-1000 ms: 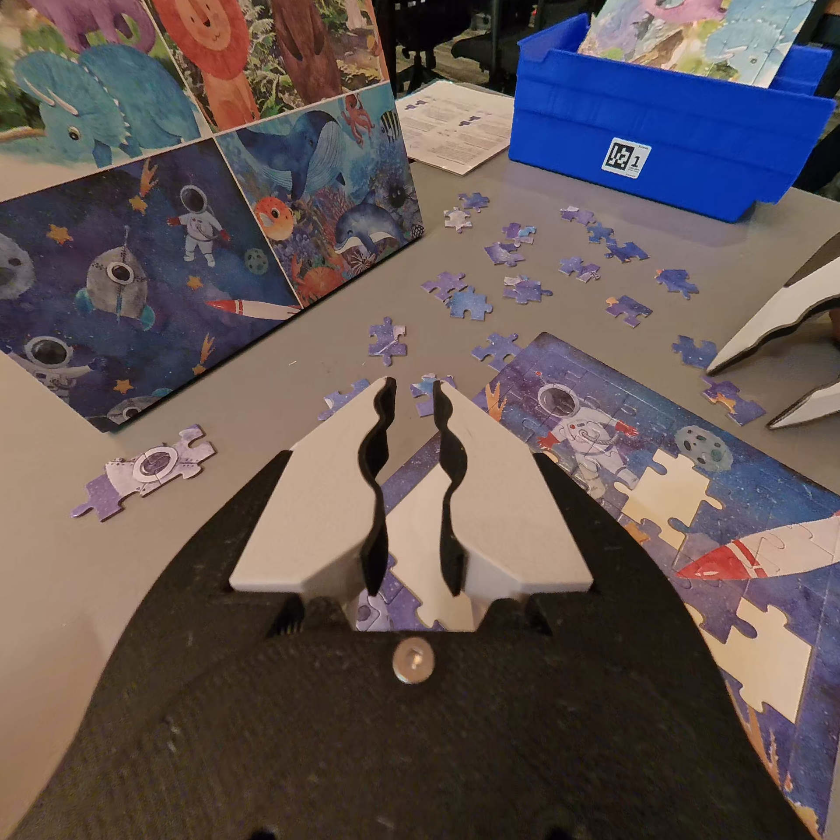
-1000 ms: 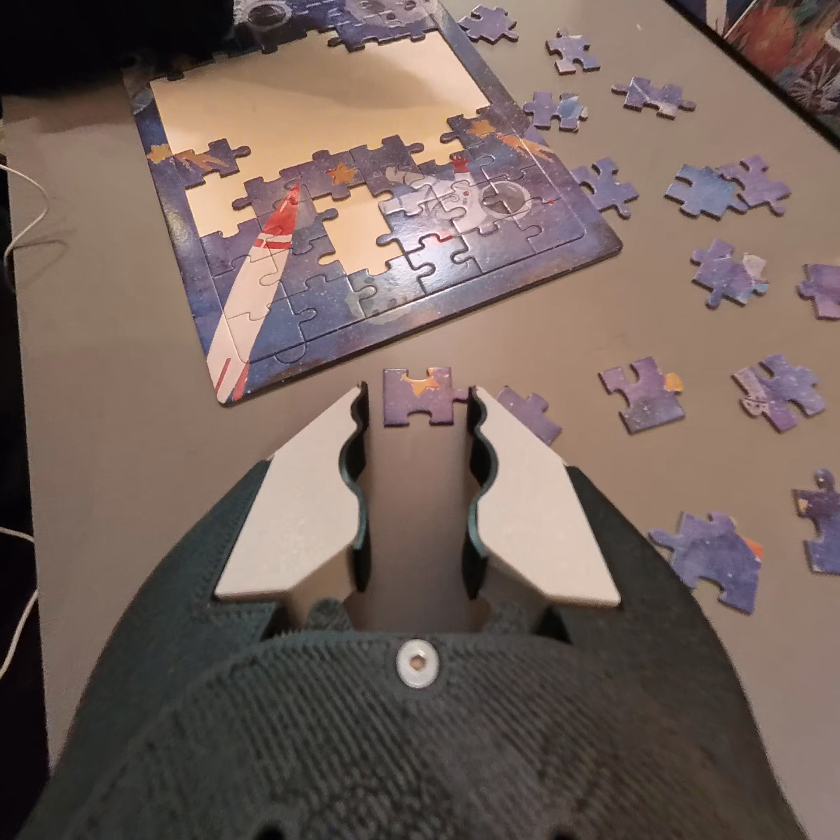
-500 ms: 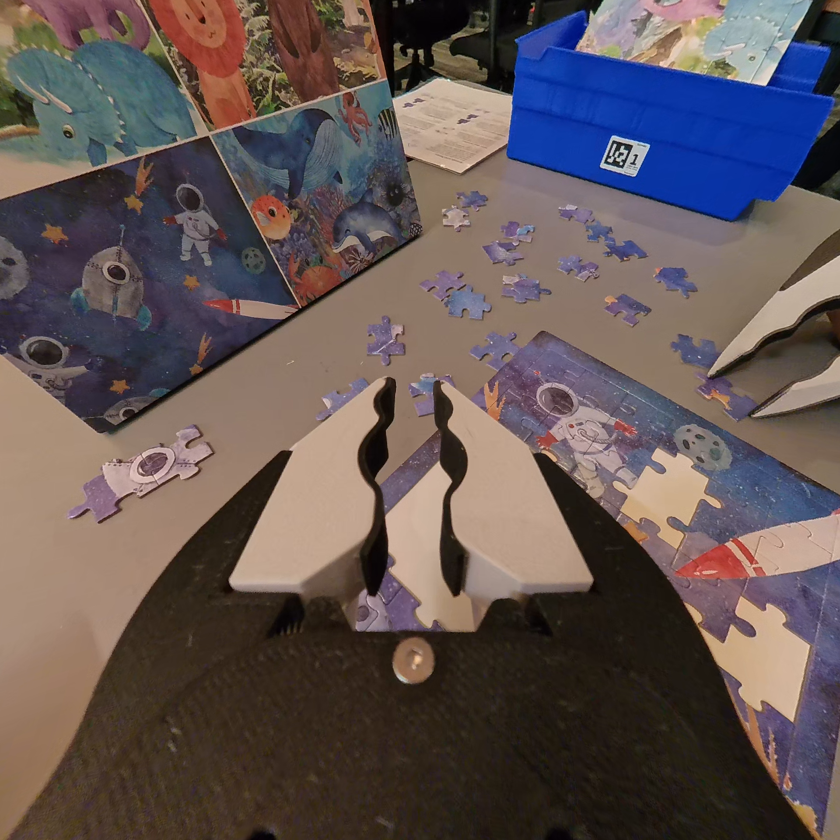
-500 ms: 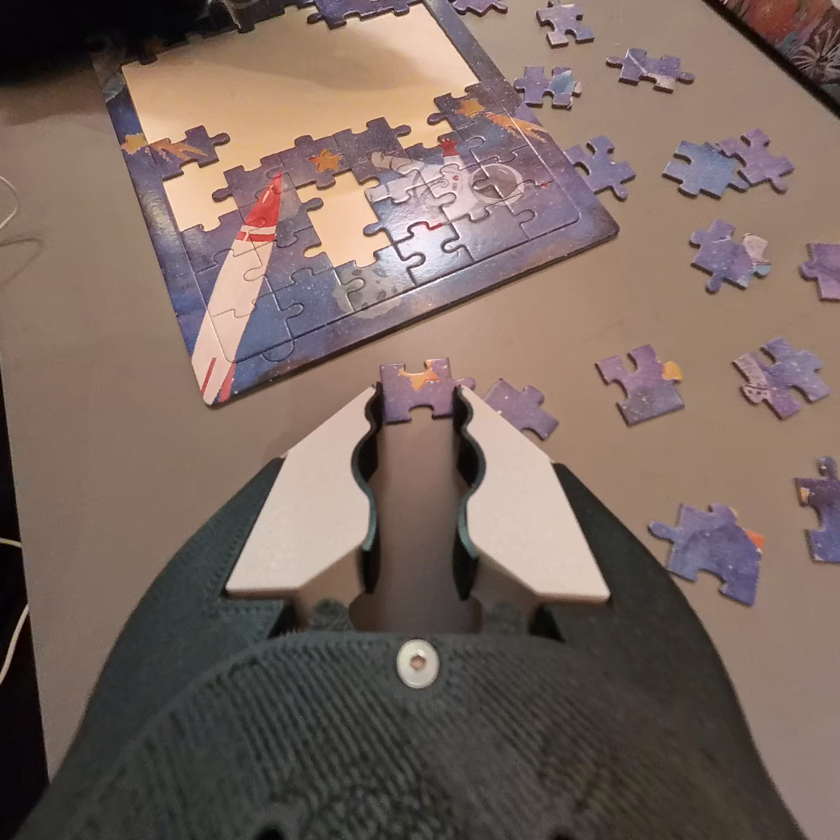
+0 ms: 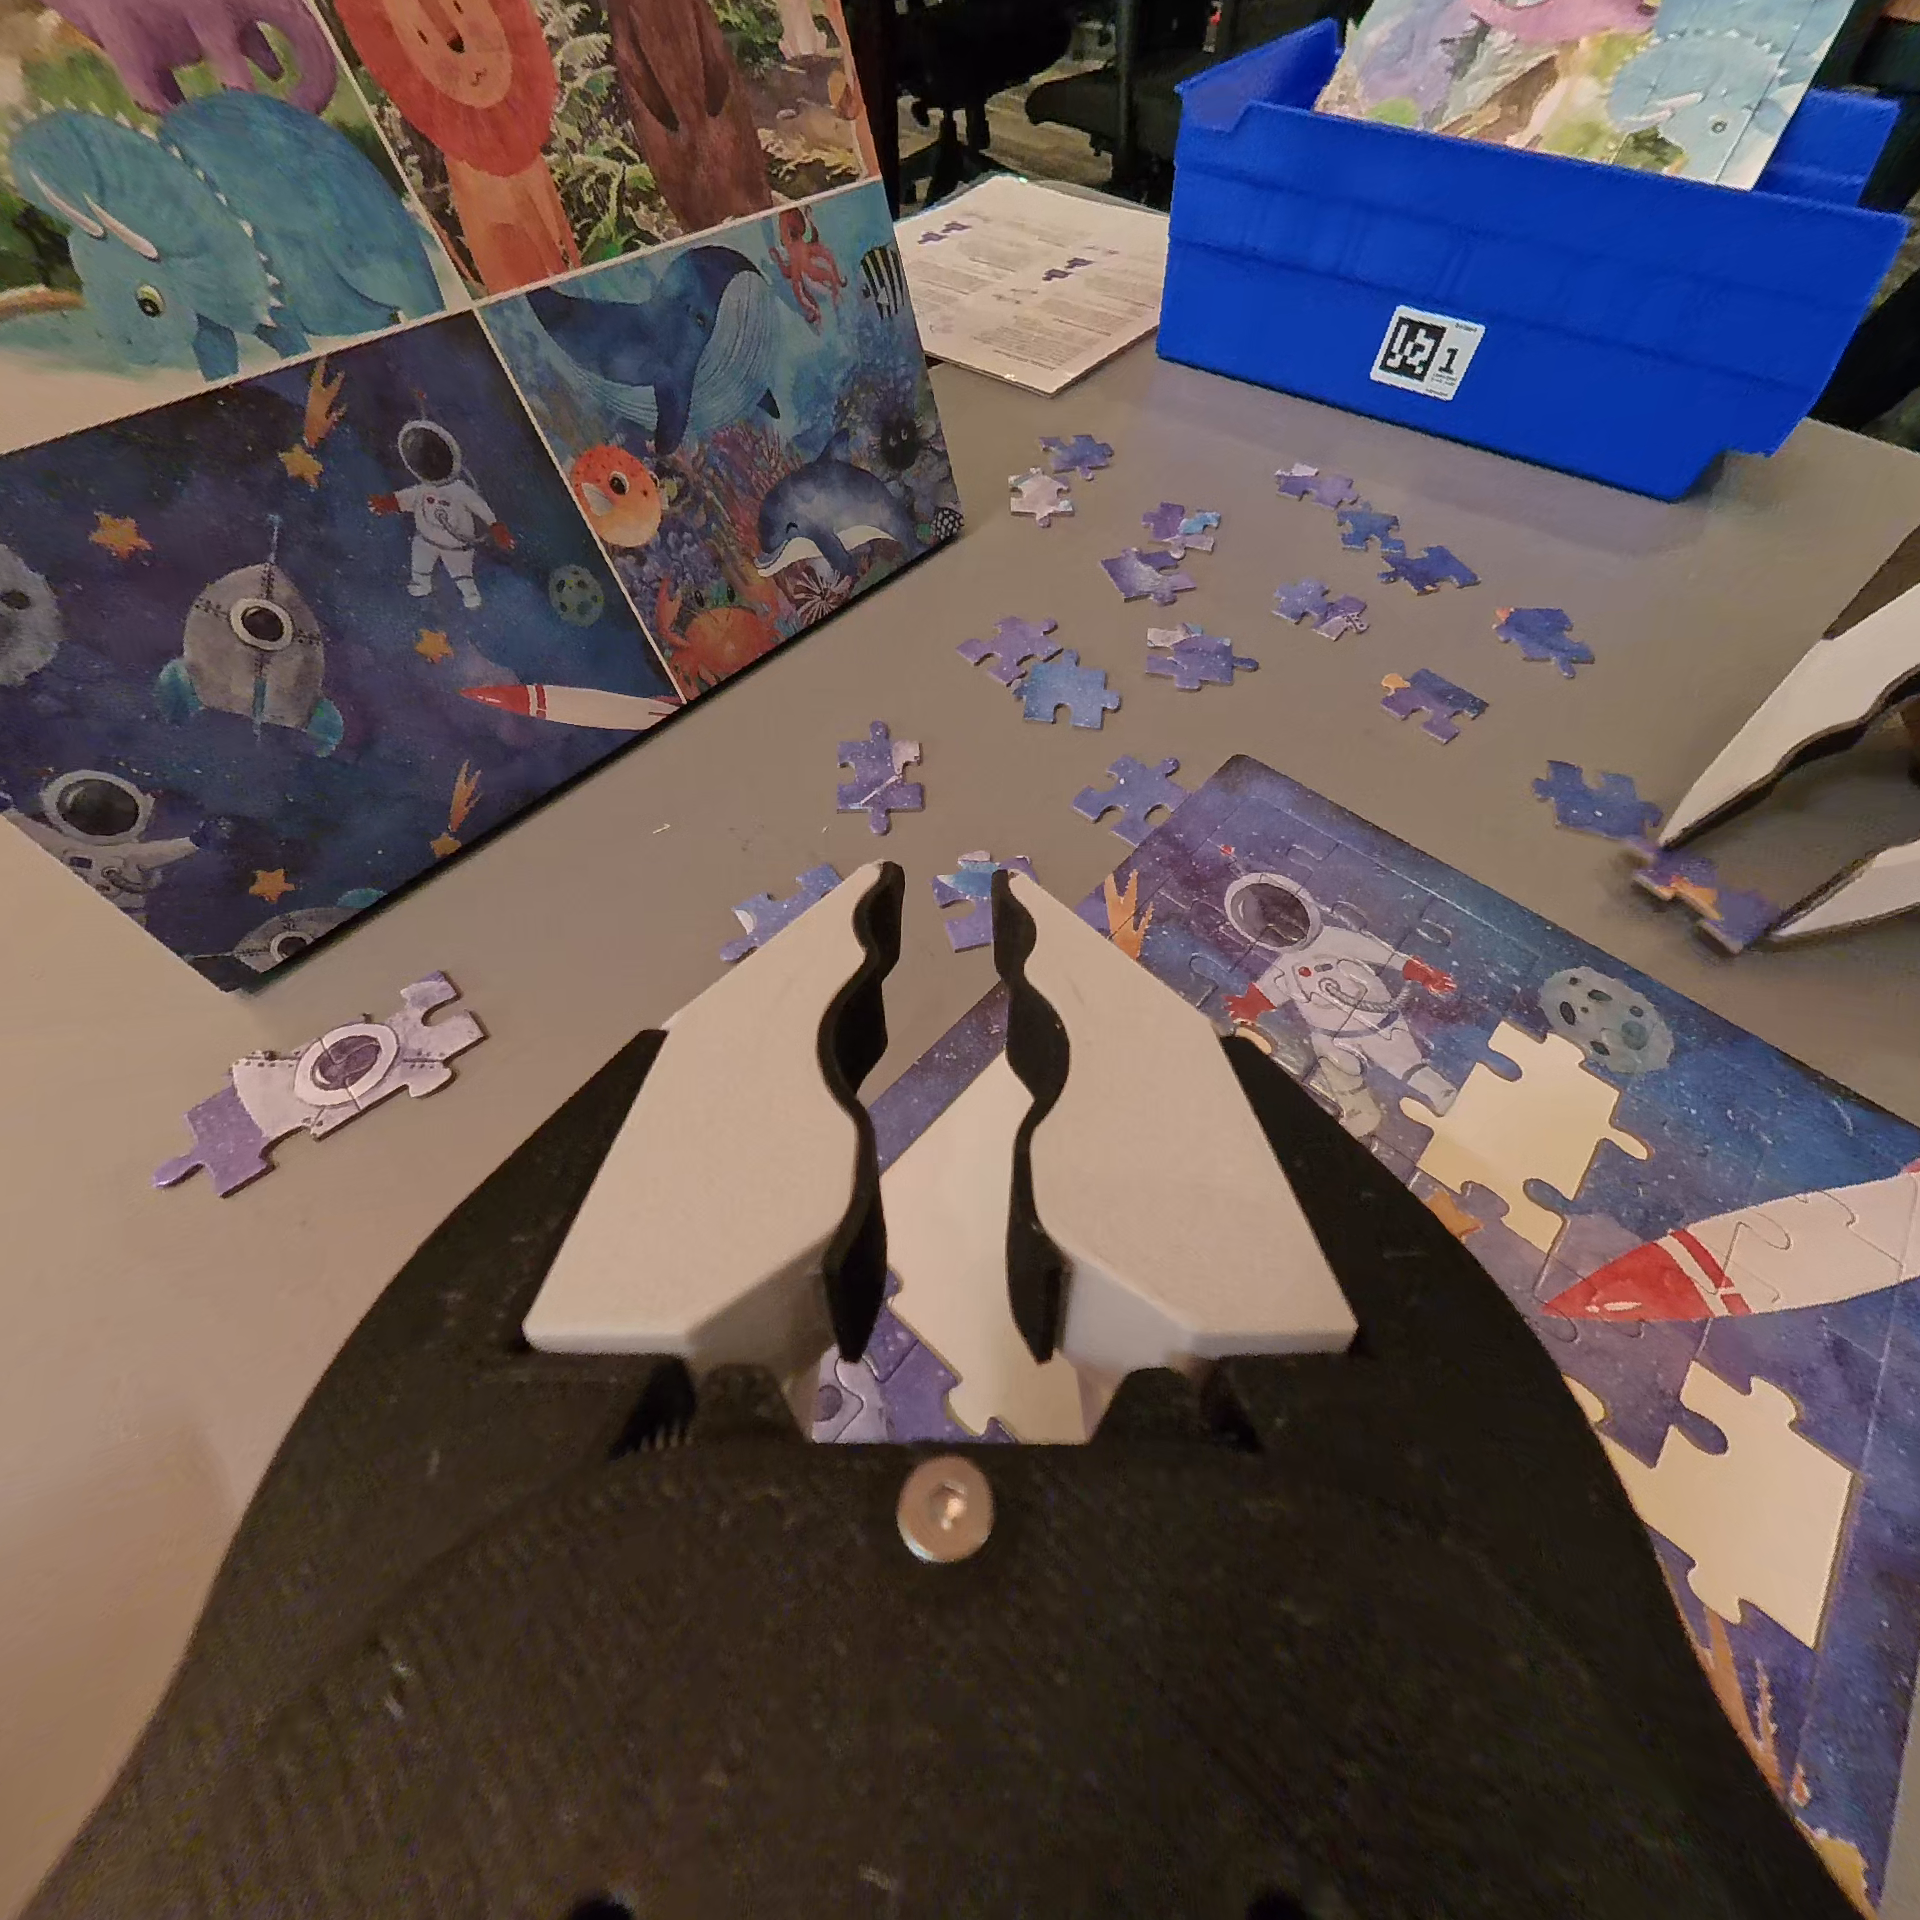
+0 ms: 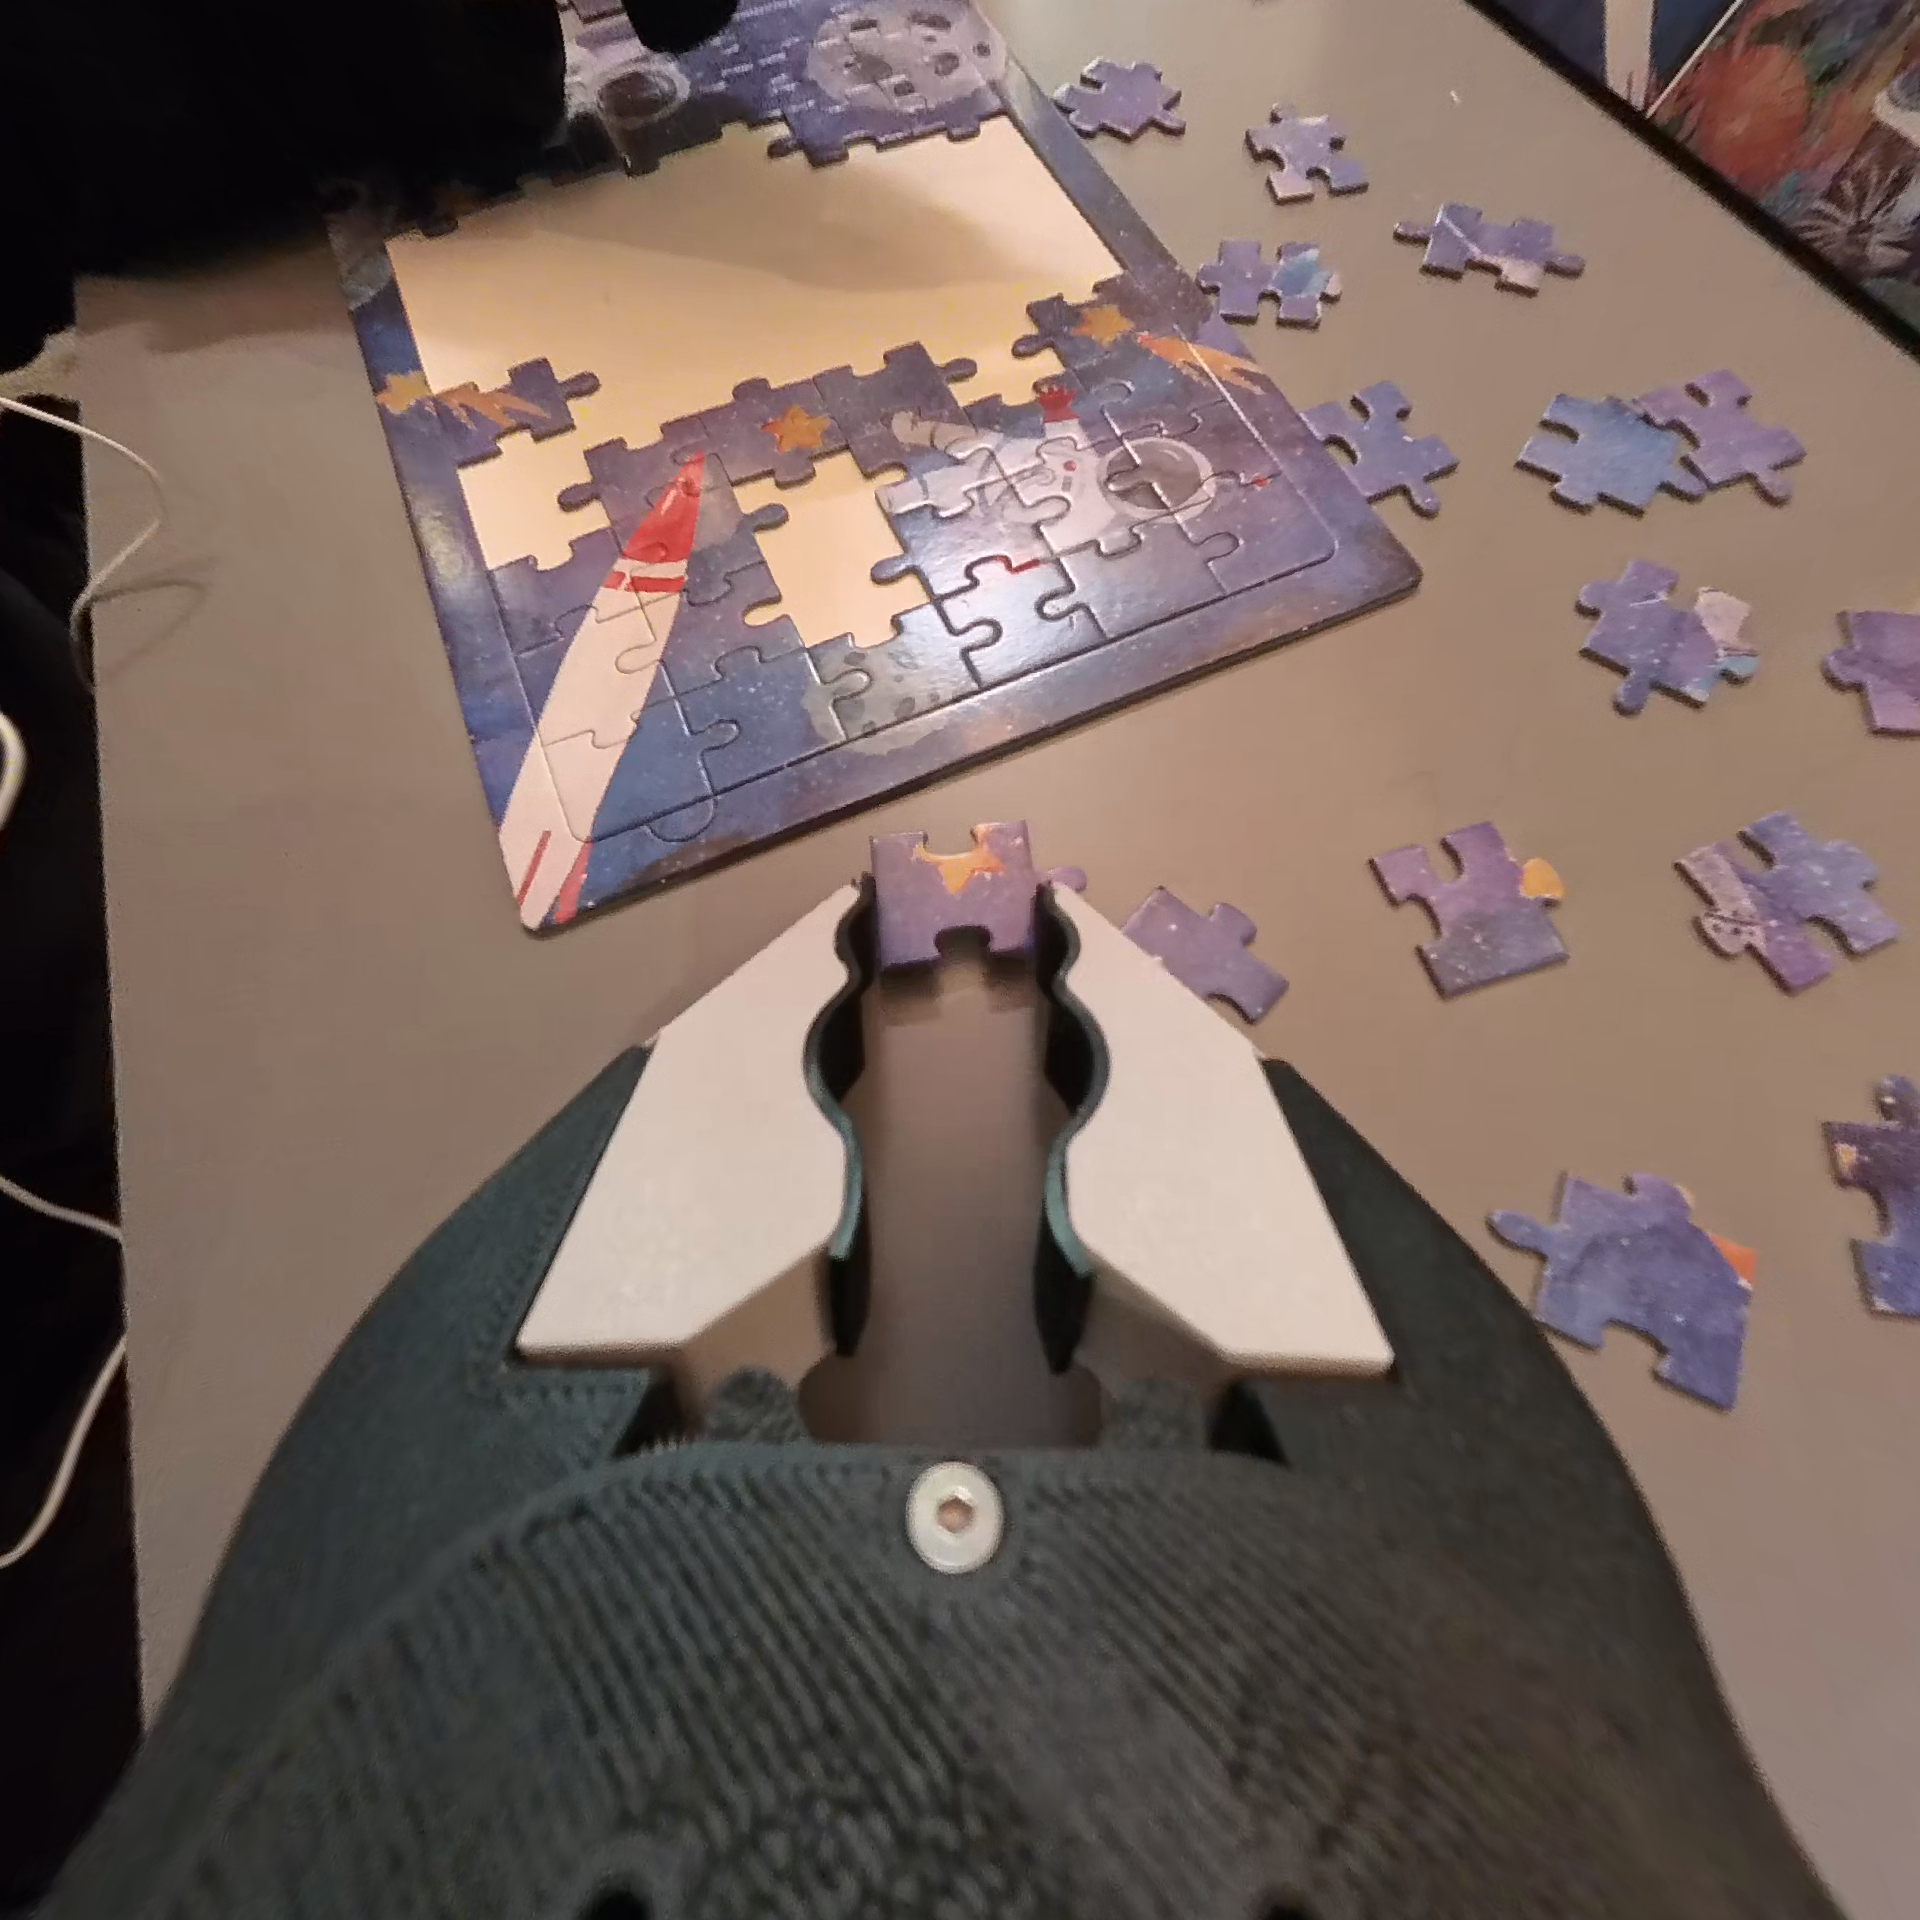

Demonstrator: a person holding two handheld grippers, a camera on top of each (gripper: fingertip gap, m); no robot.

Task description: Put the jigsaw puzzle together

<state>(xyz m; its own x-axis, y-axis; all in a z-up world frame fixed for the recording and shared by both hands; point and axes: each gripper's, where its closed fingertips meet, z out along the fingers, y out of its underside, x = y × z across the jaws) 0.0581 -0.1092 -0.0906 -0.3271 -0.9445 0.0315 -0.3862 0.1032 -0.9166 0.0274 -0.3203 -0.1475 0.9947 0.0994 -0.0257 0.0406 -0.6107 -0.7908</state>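
Right gripper [image 6: 956, 894] clamps a purple piece [image 6: 954, 896], lifted just off the table [image 6: 260, 935], puzzle board [image 6: 1039, 717] at 12 o'clock. Left gripper [image 5: 945, 883] narrow, bare, above board corner.

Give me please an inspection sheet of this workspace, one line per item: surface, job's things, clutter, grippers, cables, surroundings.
Surface: grey table, flat.
Job's things: partly filled space puzzle board with bare gaps; loose purple pieces scattered beside it; joined astronaut pieces apart at the left.
Clutter: picture box leaning; printed sheet; blue bin holding another puzzle board.
Grippers: left gripper hangs over the board's corner, narrowly open, holding nothing; right gripper is closed on a purple piece with an orange mark.
Cables: white cable at the table's edge.
Surroundings: dark chairs behind, indistinct.
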